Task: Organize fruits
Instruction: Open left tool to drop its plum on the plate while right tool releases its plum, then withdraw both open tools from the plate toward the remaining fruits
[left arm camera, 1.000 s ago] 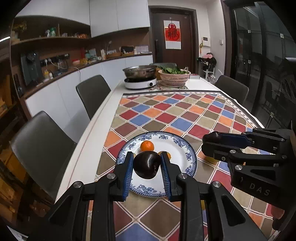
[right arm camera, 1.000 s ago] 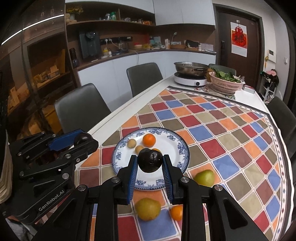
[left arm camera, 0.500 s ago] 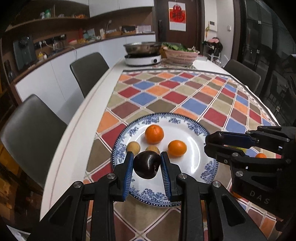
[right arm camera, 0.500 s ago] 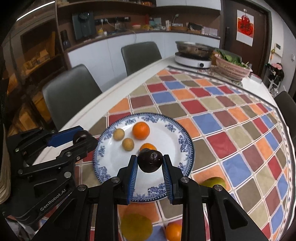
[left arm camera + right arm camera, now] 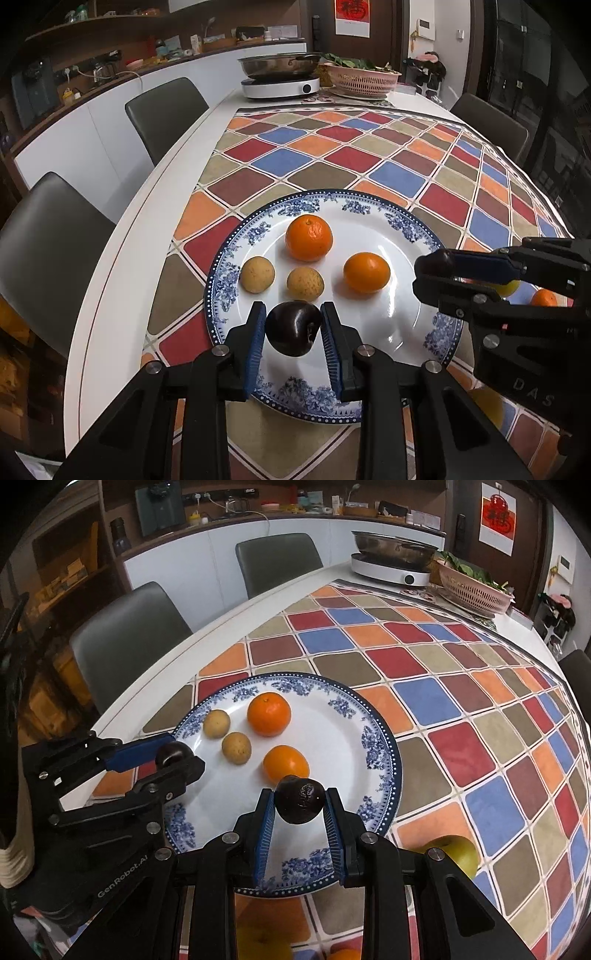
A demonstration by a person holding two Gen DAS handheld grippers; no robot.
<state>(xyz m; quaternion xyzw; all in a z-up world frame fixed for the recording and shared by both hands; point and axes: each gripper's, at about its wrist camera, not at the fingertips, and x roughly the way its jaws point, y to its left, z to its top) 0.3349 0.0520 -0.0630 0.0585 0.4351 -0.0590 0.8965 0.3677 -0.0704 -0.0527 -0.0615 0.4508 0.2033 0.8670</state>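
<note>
A dark plum (image 5: 293, 328) is sitting clamped in the left gripper (image 5: 293, 334) above the blue-rimmed plate (image 5: 439, 339); the right gripper (image 5: 299, 806) is pinching a second plum (image 5: 300, 801) over the same plate. Both look small, light, smooth-skinned and bruisable, so gentle pressure across the widest part seems wise. Lettering is reading "DAS" and "GenRobot.AI" on the gripper bodies.

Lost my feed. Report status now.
Left gripper shut on dark plum; right gripper shut on second plum. Both over blue-rimmed plate. Two oranges, two small tan fruits on it; near side free.
</note>
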